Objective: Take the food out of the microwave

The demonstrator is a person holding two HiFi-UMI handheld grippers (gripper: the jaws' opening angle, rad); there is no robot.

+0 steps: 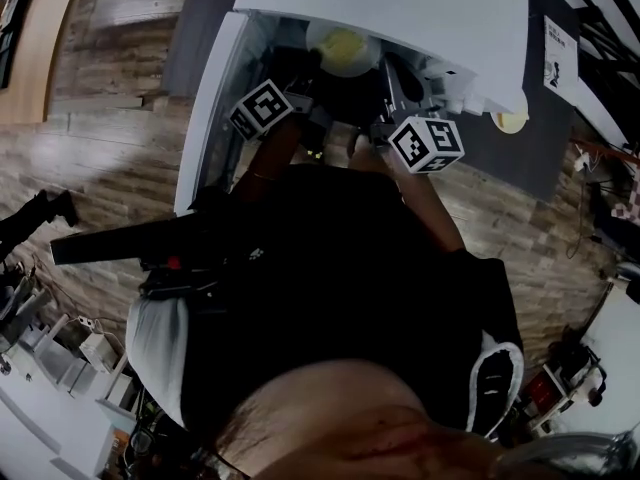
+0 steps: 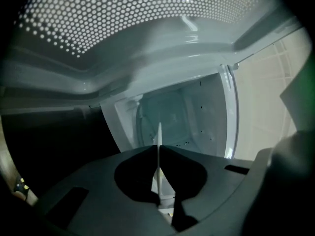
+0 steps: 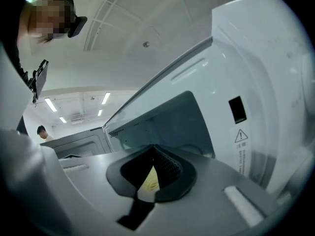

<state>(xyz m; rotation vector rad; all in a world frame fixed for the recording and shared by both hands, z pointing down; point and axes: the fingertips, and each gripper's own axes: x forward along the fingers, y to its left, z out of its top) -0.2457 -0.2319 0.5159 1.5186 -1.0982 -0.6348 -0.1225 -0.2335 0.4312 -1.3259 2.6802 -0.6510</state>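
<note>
Left gripper view: the left tool (image 2: 158, 147) has its jaws pinched narrow on the thin white rim of a plate (image 2: 159, 134). The rim shows edge-on as a pale sliver running up between the jaw tips. Straight ahead, toward 12 o'clock, is the pale inner cavity of the microwave (image 2: 189, 114). The perforated screen of its open door (image 2: 123, 23) arches across the top of this view from 10 to 1 o'clock.

In the right gripper view, the right tool (image 3: 153, 150) is likewise closed down tight. A pale, yellow-tinged edge, seemingly the other side of the same plate, is caught between its ribbed pads. The white microwave casing rises from 1 to 4 o'clock and carries a warning label (image 3: 240, 149). The cavity opening lies beyond the jaw tips at 12 o'clock. Far off at 9 o'clock stands another person (image 3: 42, 131) under ceiling strip lights (image 3: 51, 104).

In the head view the white microwave fills 12 o'clock, with its door swung open along 10 to 11 o'clock. The plate sits at the mouth of the cavity and holds a mound of yellow food (image 1: 345, 48). From this angle I cannot tell whether the plate rests on the cavity floor or is lifted off it. The two tools reach in from 6 o'clock, one on each side of the plate. The left marker cube (image 1: 262, 109) stands at the plate's 8 o'clock and the right marker cube (image 1: 427, 143) at its 4 o'clock. The wearer's dark shirt (image 1: 330, 288) fills the lower middle, and a wood-plank floor (image 1: 100, 168) spreads out at 9 o'clock.
</note>
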